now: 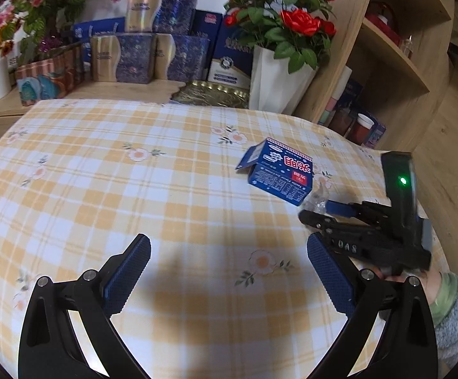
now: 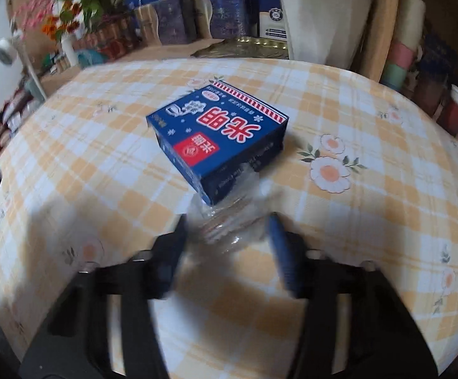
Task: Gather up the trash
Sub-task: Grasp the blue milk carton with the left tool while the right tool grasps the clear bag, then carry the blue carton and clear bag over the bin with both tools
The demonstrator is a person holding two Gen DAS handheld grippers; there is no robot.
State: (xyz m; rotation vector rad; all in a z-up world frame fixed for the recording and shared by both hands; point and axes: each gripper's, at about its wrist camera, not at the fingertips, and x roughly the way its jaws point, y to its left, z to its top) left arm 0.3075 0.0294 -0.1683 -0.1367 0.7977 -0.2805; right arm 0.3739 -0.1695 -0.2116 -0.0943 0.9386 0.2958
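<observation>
The right gripper (image 2: 227,230) points steeply down at the table with its jaws about half closed around a crumpled clear plastic wrapper (image 2: 225,221); the view is motion-blurred, so whether the pads (image 2: 281,246) actually press the film cannot be told, and no firm grip is recorded. The wrapper lies between the fingertips, its far edge tucked against or under the near corner of a blue carton (image 2: 217,139), which sits just ahead of the gripper with one end flap open. The left gripper (image 1: 229,271) hovers wide open and empty over bare cloth, with the carton ahead of it and to its right and the right gripper close beside its right finger. Risks, as judged: thin film could slip out from between the pads if they close on too little of it; if the film is pinned under the carton, lifting could drag or tip the carton, or tear the wrapper; a steep approach could also snag the cloth. The surface is a table under a yellow-and-white checked tablecloth (image 1: 134,189) with printed flowers, soft-looking and liable to wrinkle. Beyond the carton stand stacked blue and gold gift boxes (image 1: 153,53), a white pot of red roses (image 1: 282,25), pink flowers (image 1: 39,6) further left, and a wooden shelf unit (image 1: 387,63) to the right.
</observation>
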